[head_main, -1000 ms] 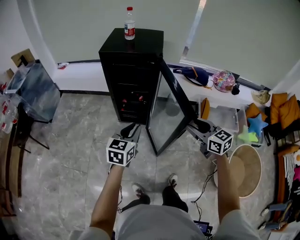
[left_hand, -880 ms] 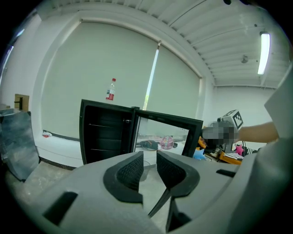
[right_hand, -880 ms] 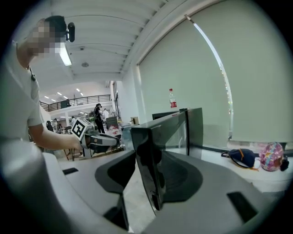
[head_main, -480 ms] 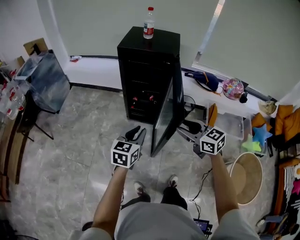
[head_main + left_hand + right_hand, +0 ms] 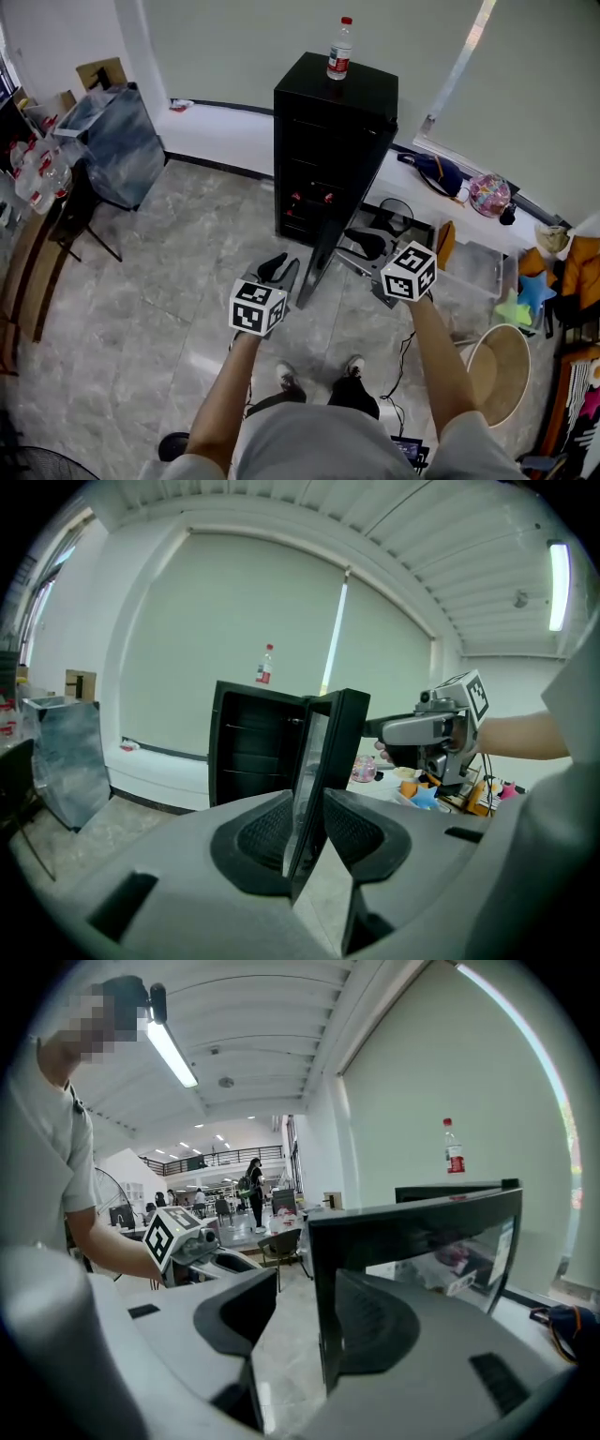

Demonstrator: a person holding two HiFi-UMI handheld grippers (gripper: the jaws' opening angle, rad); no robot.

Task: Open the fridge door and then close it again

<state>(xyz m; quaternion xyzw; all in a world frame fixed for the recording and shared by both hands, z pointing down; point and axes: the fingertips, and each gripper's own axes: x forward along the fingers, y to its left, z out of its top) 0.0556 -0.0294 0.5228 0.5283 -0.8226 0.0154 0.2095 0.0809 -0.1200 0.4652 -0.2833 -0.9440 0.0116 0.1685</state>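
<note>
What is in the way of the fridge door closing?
Nothing visible stands in the gap between the door and the fridge. Only the left gripper, its jaws opening, hovers beside the door's free edge on the closing side.

Fridge (image 5: 319,159): small, black, upright on the floor, ahead of the right hand-held gripper (image 5: 354,251). Cabinet open, dark shelves exposed.
Door (image 5: 403,1227): black frame, glass pane, hinged on its right side. Stands wide open, swung out toward the right hand-held gripper. Free vertical edge sits between that gripper's jaws, which stand apart. One jaw shows through the glass, the other is clear of the frame. Pad contact not discernible.
</note>
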